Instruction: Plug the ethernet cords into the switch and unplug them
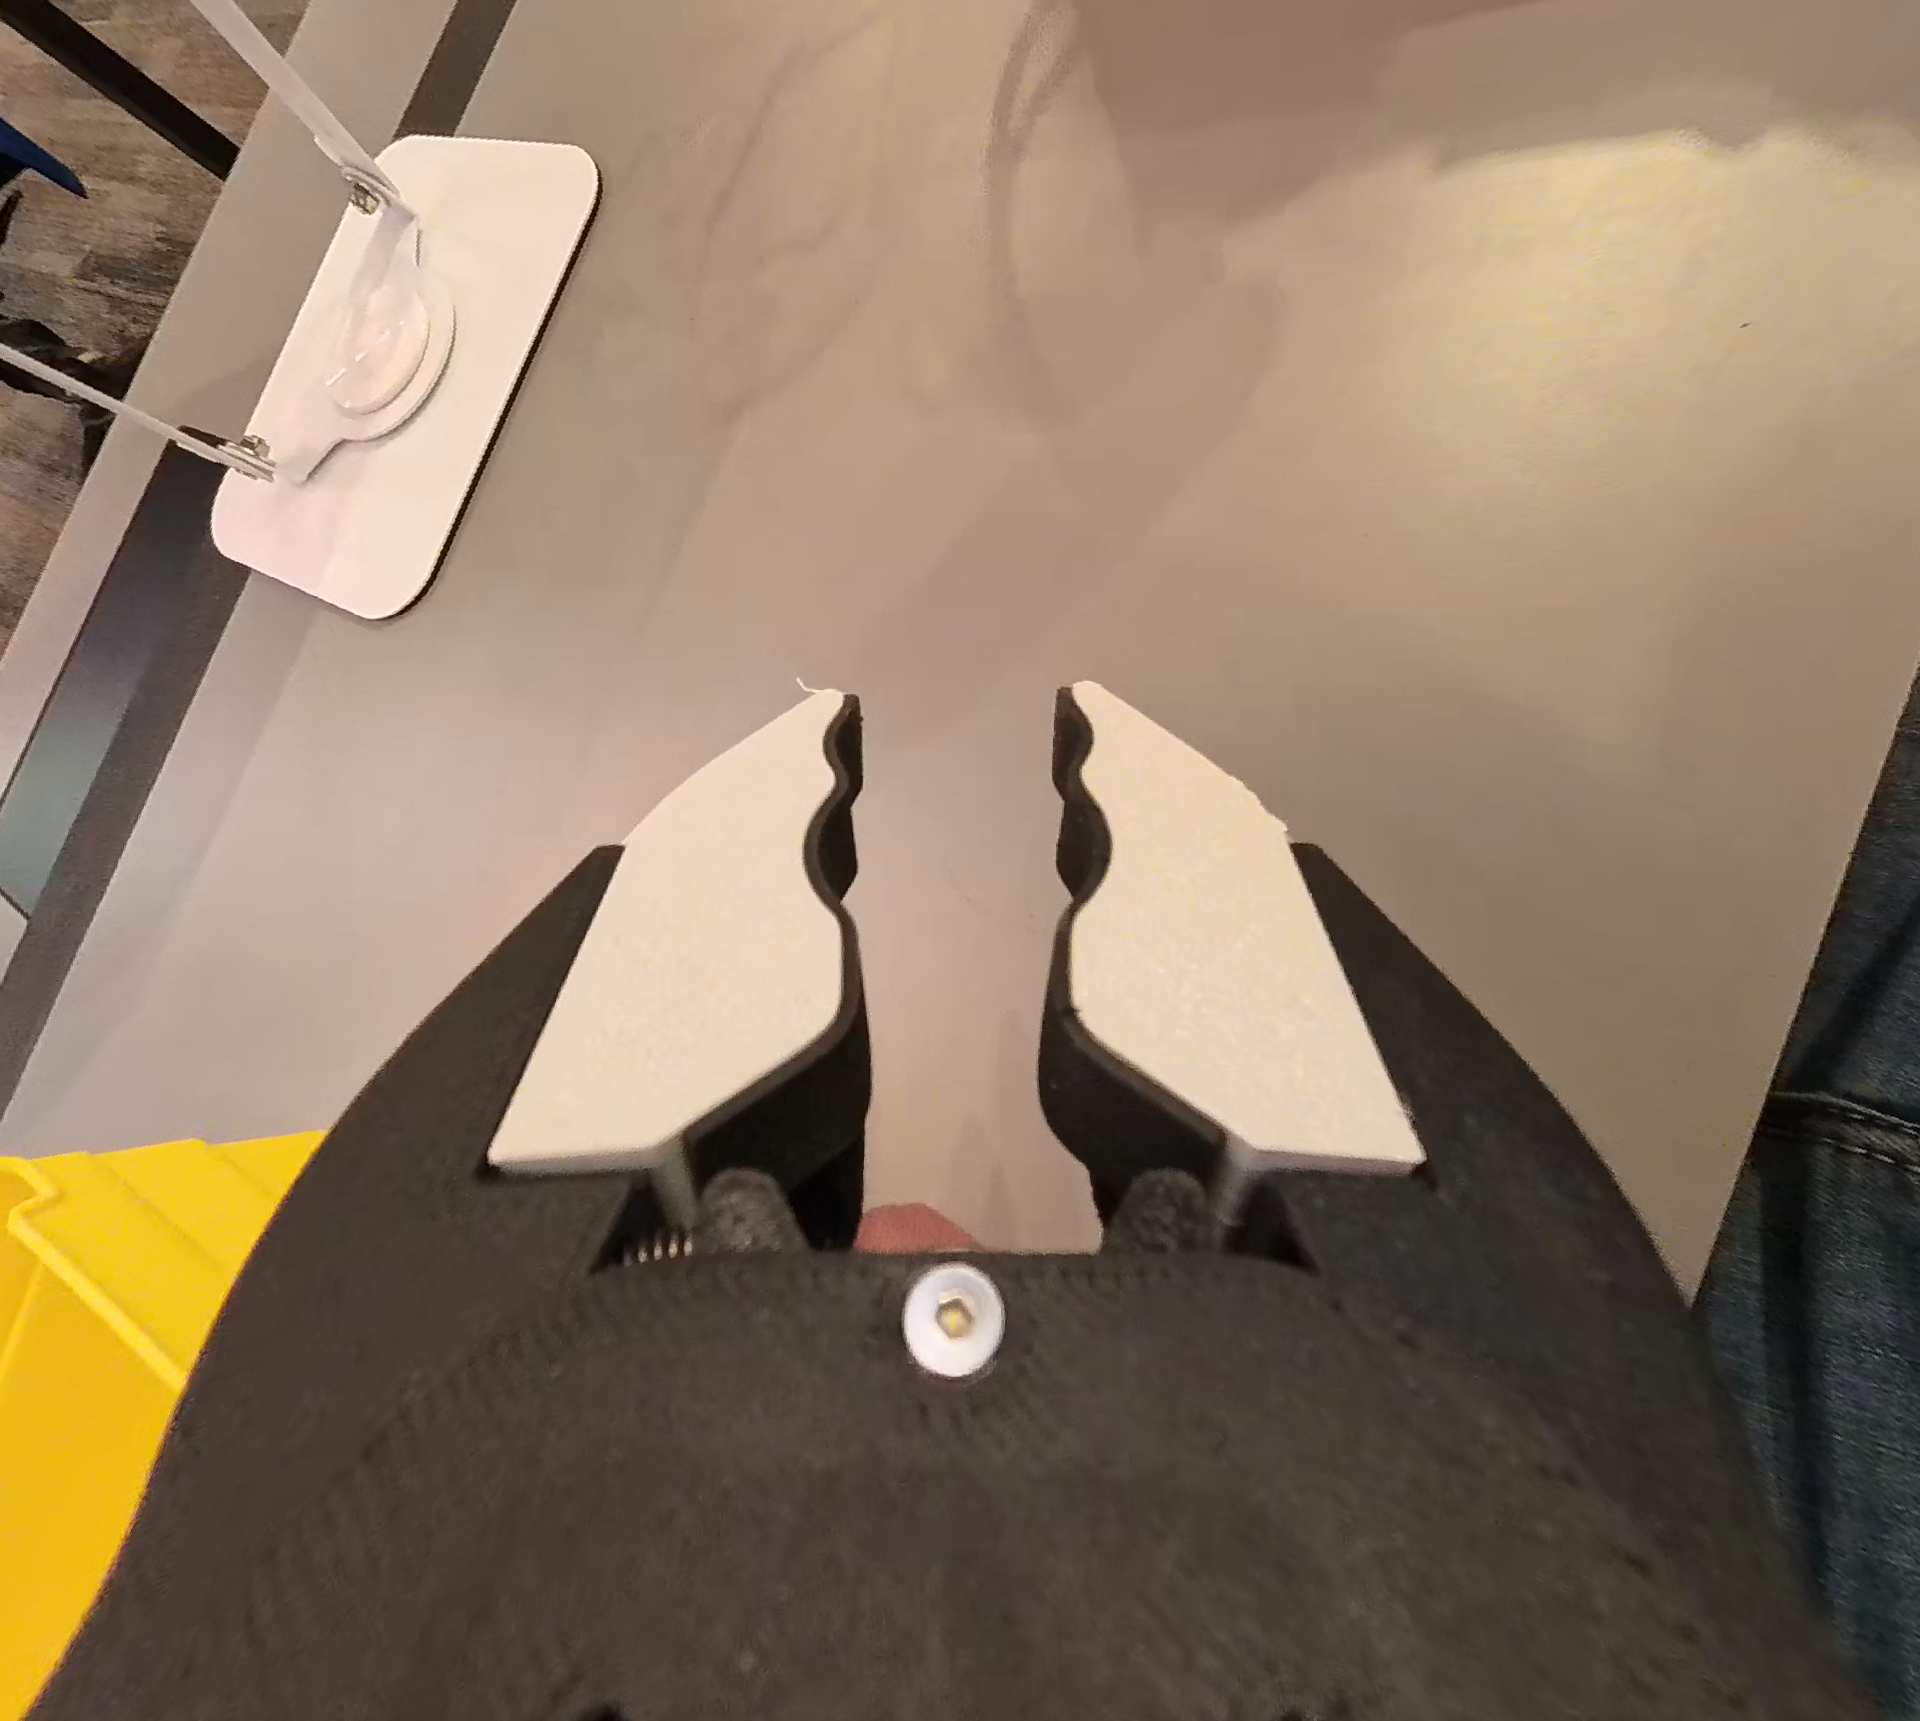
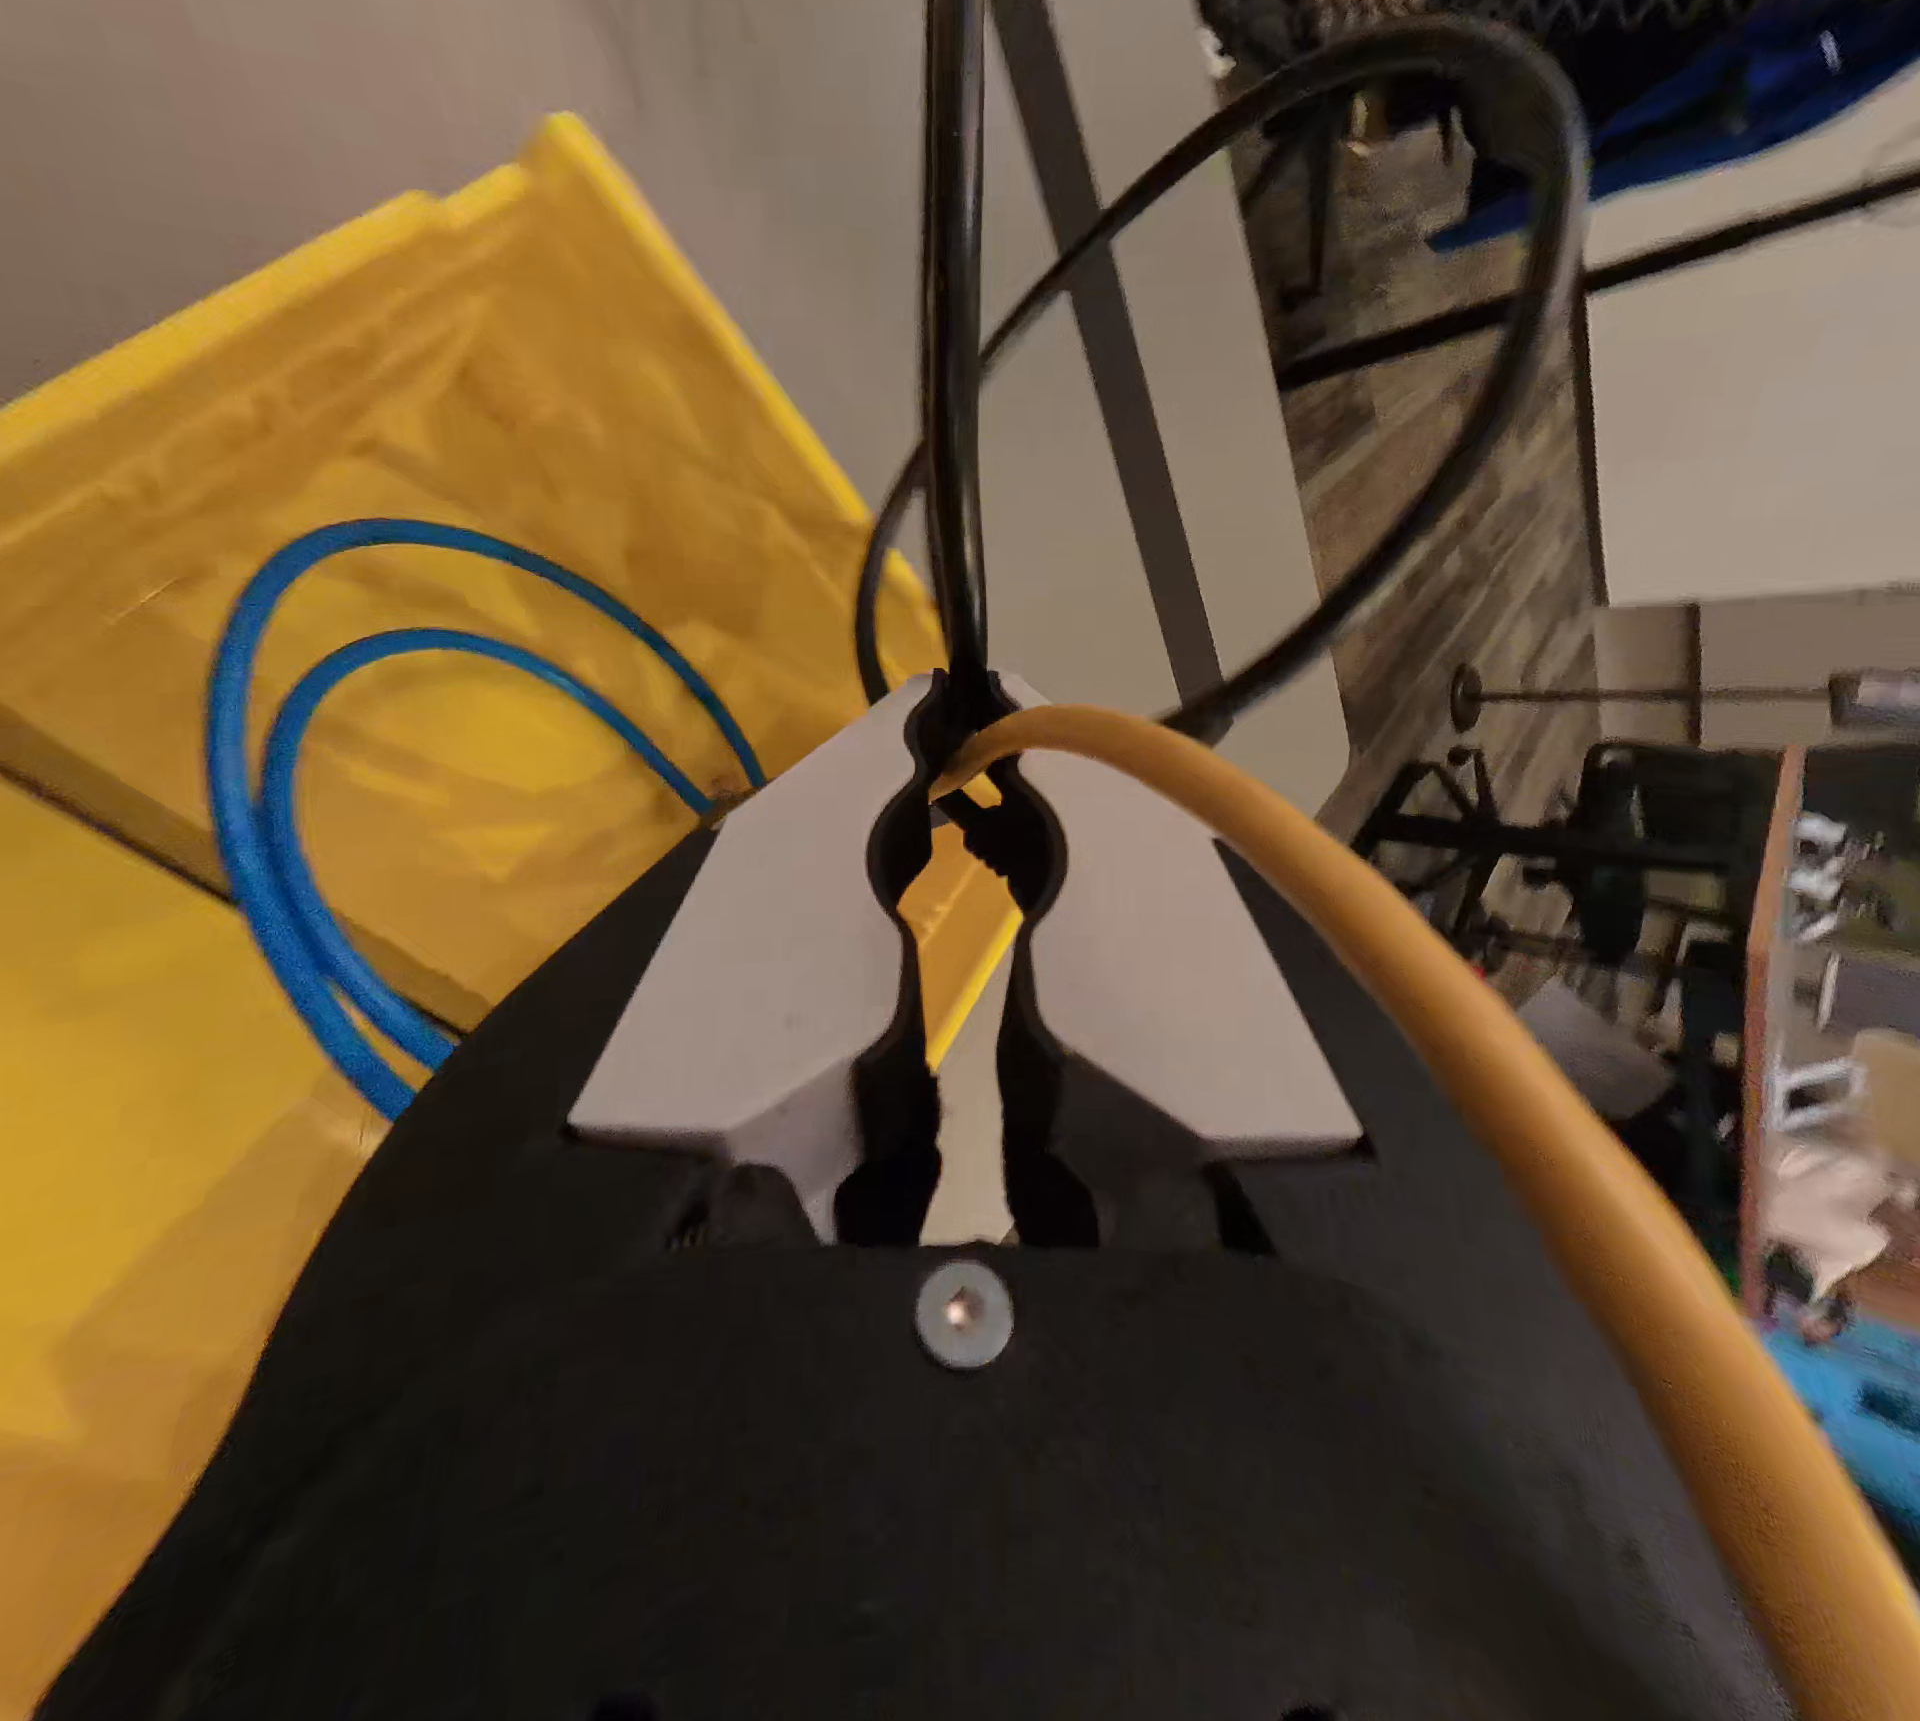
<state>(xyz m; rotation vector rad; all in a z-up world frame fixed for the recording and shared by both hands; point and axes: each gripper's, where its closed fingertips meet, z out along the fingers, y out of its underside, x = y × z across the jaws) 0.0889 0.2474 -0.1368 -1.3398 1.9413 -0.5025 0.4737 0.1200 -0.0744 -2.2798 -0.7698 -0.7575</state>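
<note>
Over the yellow bin (image 2: 436,383), the right gripper (image 2: 961,721) is clamped on the black cord (image 2: 954,248) at its tips, with a mustard-yellow cord (image 2: 1455,996) draped across the same tips. 2 loops of a blue cord (image 2: 312,736) lie inside the bin. Across the grey table (image 1: 1351,528), the left gripper (image 1: 958,715) hangs parted and holds nothing, near a white stand base (image 1: 447,383). No switch shows in either view. I reckon the yellow cord could snag and drag along, or the black loop could catch the table edge as it lifts.
</note>
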